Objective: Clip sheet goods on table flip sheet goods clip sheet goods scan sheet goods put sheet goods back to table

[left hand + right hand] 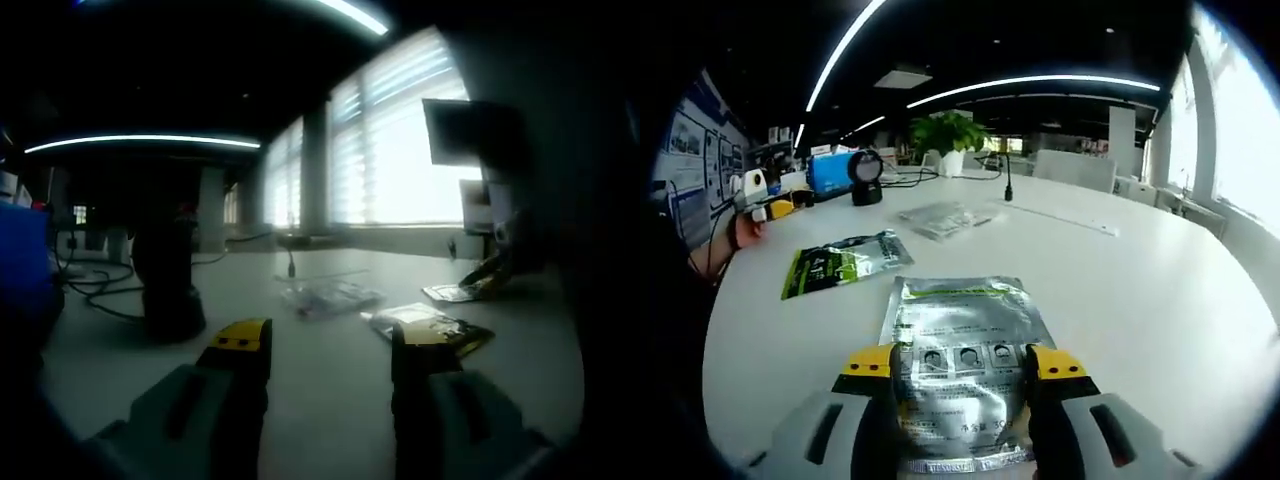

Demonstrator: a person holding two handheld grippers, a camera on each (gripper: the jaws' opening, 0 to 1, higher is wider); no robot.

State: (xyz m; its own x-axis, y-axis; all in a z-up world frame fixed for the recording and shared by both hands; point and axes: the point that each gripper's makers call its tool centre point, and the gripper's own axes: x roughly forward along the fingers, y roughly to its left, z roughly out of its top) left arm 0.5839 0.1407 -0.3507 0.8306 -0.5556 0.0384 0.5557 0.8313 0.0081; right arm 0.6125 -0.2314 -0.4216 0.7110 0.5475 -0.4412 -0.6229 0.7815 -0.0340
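White bench (pixel 1120 270) in a dim office with bright blinds (pixel 400 150); silver packet (pixel 962 350) lies between the right tool's (pixel 962 368) parted jaws, perhaps untouched. Left tool (pixel 330 345) hangs apart.

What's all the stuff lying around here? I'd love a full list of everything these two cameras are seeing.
Silver foil pouch: one, silver with green top edge, flat on the table between the right gripper's jaws.
Green and silver foil pouch: one, on the table left of the first.
Clear plastic packet: one, transparent, farther back.
Black stand scanner: one, far table edge.
Blue box: one, beside the scanner.
Green potted plant: one, behind the table.
White round table: one, holding everything.
Dark monitor: one, by the bright window.
Left gripper: yellow-tipped jaws apart, above the table.
Right gripper: yellow-tipped jaws either side of the silver pouch.
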